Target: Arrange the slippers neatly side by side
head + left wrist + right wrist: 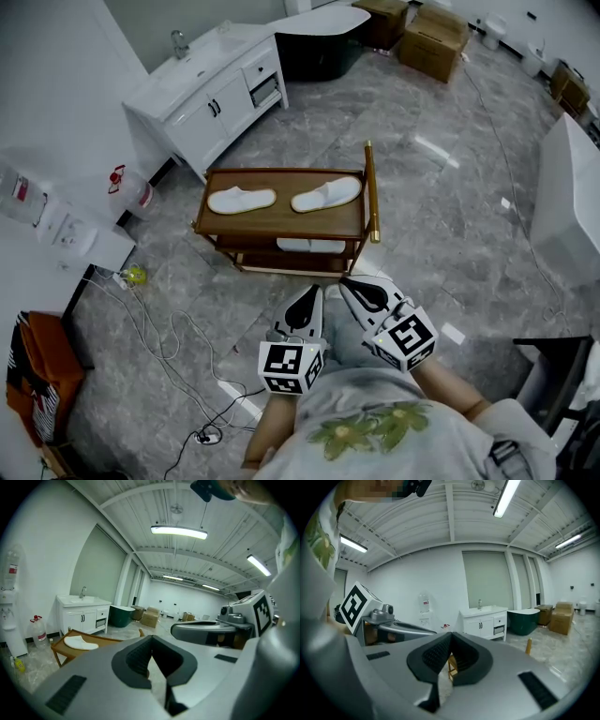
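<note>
While you hold both grippers low and close to your body, the left gripper [309, 292] and the right gripper [349, 284] point away from you toward the table [281, 225]. The two sit just beside each other, their tips near but apart, the right one angled a little to the left. In the left gripper view, the left claw is pressed together with nothing between its pads. The right gripper view shows the same for the right claw: pads together, empty.

The table stands on the floor just beyond your tips, a low wooden one with a rail [371, 192] along its right edge. On its top lie the two white slippers, end to end rather than flank to flank. The left slipper [241, 200] rests on the left half, lengthwise left to right. The right slipper [326, 195] rests on the right half, tilted so its right end sits farther from you. They are apart, with bare wood between them. A further white pair [311, 246] shows on the lower shelf, partly hidden by the top.

Far left stands a white vanity [211, 94], with a dark tub [314, 42] to its right and boxes [433, 37] beyond. Cables [159, 337] trail over the floor at near left.
</note>
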The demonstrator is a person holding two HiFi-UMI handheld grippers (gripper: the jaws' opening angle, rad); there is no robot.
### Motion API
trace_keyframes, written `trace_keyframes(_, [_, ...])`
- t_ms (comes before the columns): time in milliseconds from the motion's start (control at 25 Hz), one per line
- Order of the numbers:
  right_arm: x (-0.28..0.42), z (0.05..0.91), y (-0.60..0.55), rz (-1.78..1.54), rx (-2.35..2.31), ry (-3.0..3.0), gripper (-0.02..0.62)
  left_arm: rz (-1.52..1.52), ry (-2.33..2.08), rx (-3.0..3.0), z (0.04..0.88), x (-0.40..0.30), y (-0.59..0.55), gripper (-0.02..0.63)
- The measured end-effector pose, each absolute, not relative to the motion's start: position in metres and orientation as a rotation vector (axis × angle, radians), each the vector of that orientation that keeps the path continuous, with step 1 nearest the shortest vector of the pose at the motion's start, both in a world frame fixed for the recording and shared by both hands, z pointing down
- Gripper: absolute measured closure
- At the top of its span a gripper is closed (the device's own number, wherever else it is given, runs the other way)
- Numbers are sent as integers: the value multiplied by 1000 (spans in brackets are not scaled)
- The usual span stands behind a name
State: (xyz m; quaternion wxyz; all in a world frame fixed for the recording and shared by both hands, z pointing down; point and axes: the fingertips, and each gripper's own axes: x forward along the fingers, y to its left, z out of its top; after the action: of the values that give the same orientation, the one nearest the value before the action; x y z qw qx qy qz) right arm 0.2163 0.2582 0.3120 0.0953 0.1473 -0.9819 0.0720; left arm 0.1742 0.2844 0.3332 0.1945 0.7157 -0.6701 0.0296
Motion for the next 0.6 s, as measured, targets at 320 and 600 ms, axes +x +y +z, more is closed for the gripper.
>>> trace_keyframes(320, [186, 325, 225, 229, 408, -2889, 589, 148, -1891, 1986, 343, 141, 254, 591])
trace_keyframes(600, [157, 332, 180, 228, 425, -2868, 589, 182, -1930, 1953, 346, 104, 219, 591])
